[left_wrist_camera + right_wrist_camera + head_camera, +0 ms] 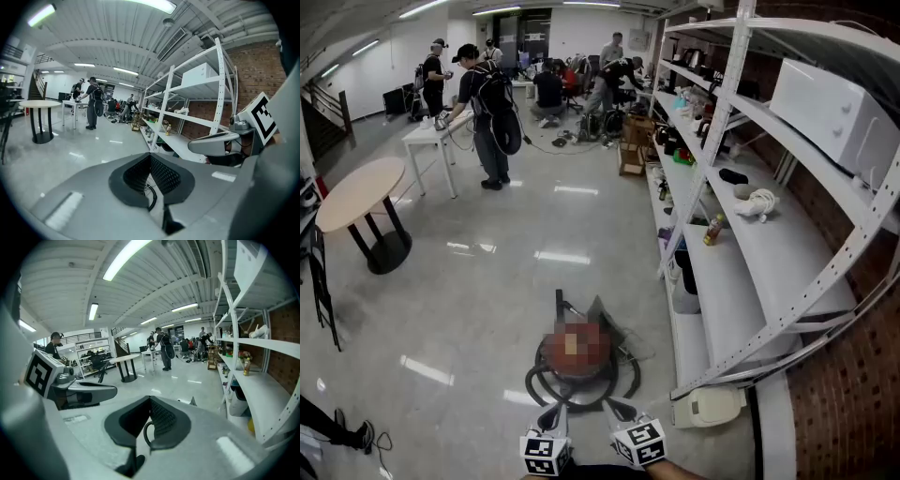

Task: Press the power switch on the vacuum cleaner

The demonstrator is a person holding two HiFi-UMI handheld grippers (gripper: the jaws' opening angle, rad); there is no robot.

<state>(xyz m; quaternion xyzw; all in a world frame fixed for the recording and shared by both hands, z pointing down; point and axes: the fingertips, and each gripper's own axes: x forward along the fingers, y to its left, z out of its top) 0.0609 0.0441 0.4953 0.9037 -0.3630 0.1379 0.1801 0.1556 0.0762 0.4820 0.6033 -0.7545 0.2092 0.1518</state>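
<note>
Glossy grey floor (487, 281) fills our view, and far to the left a round pale wooden table on a black base (358, 192) stands well apart from the action.

Coming in low on the left is the left gripper (555, 410), its grey fingers drawn together to a thin slit with nothing between them. We'd say that suits the job, because a closed tip makes a firm point for prodding a button.

Dead centre is the round red vacuum cleaner (577, 372), sitting on the floor just ahead of both grippers with its black ribbed hose (536, 386) coiled around its base. A blurred patch covers the top of the body, so we cannot pick out the power switch itself.

On the right, the right gripper (617, 405) mirrors its partner, fingers closed and empty, angled in toward the vacuum cleaner. Neither tip touches it yet, so by our reckoning the press has not been made.

Further right, the tall white metal shelving (741, 272) runs along the brick wall, its foot near the machine.
</note>
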